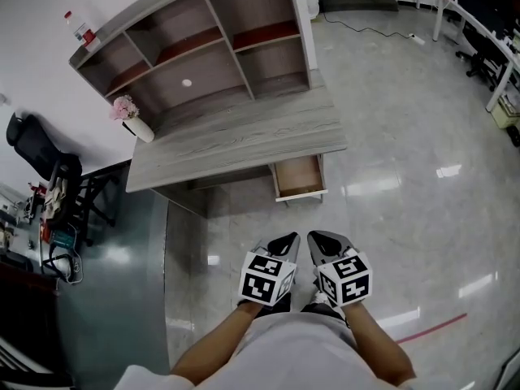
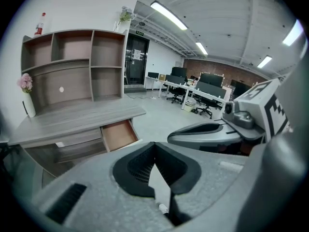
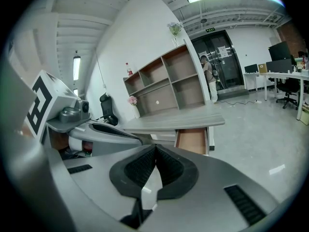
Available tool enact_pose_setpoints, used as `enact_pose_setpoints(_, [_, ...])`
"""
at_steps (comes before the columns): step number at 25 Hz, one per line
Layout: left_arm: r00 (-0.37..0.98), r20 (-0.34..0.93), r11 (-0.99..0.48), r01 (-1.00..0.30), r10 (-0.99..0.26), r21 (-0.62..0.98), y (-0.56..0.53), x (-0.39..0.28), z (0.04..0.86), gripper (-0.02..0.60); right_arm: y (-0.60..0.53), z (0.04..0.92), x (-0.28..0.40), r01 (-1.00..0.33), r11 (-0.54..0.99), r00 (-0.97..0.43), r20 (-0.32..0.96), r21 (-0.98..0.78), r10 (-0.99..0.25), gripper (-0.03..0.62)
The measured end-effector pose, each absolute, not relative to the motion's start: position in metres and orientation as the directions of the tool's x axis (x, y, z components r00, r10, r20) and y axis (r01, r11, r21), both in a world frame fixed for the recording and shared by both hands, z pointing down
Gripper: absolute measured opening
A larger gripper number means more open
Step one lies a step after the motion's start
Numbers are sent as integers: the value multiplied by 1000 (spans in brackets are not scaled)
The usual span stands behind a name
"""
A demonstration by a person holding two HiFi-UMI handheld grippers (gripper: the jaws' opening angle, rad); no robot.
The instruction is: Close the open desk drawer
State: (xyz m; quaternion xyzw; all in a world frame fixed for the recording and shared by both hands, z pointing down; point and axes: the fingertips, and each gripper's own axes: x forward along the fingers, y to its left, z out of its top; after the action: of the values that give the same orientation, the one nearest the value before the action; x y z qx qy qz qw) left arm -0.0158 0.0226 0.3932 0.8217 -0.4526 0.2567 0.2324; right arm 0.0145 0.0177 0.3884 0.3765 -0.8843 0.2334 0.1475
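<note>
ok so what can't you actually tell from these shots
- Drawer front, any handle: edge-on in the head view; left gripper and right gripper cover it in their own views.
- Drawer's back: under the desk top, all views.
- Bottle label, on the shelf unit: too small everywhere.
- Clutter by the black chair: dark, cut by the head view's left edge.

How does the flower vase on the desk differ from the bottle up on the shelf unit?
The vase is white with pink flowers; the bottle shows red markings. The vase stands on the desktop; the bottle stands on top of the shelf unit. Both stand upright near the left end.
</note>
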Motion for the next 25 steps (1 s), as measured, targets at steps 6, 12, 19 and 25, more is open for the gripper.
enact_pose_setpoints(6, [461,629,-505,-854,-626,125,9,-13,397,3,6,397,22,-754,576,-655,426,-315,-625,2])
enact_pose_setpoints(12, [490,623,-542,-831,-610,123,-17,-15,407,3,-16,412,26,-791,512,-612,418,-335,-671,2])
enact_pose_setpoints(19, [535,640,-607,-783,-552,131,-53,-19,431,3,-44,443,26,-817,402,-561,408,-414,-720,2])
enact_pose_setpoints(25, [567,661,-669,-731,-490,131,-88,-30,454,3,-74,481,19,-834,297,-506,430,-465,-748,2])
